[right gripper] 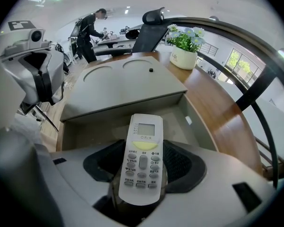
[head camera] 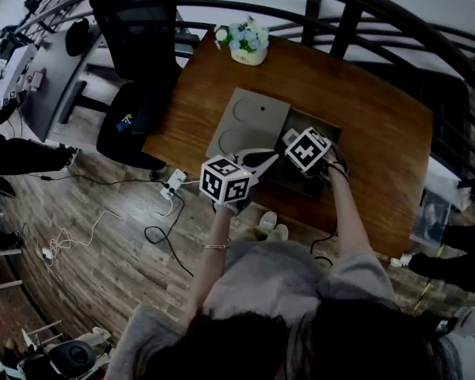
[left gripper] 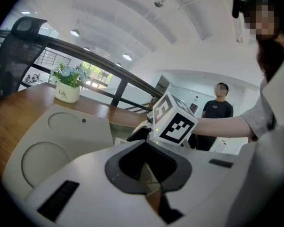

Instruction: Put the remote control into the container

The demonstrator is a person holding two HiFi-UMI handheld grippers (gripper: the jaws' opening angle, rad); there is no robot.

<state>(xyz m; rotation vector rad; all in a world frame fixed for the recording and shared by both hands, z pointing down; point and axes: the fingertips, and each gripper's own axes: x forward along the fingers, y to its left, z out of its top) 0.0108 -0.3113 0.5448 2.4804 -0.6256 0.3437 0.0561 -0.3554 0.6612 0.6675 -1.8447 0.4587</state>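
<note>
Remote control [right gripper: 142,157] clamped in my right hand-held gripper [right gripper: 142,186], over the open container [right gripper: 87,131] on the table [head camera: 364,109].

My left hand-held gripper [left gripper: 149,176] is narrow, its jaws nearly together with nothing between them, at about 9 o'clock from the container. The grey lid [right gripper: 123,86] lies flat on the table just beyond the container, at 12 o'clock from my right hand-held gripper. The remote control sits button side up between the right jaws, its screen end toward the container. A flower pot [right gripper: 183,56] stands at 1 o'clock, near the table's far edge.
</note>
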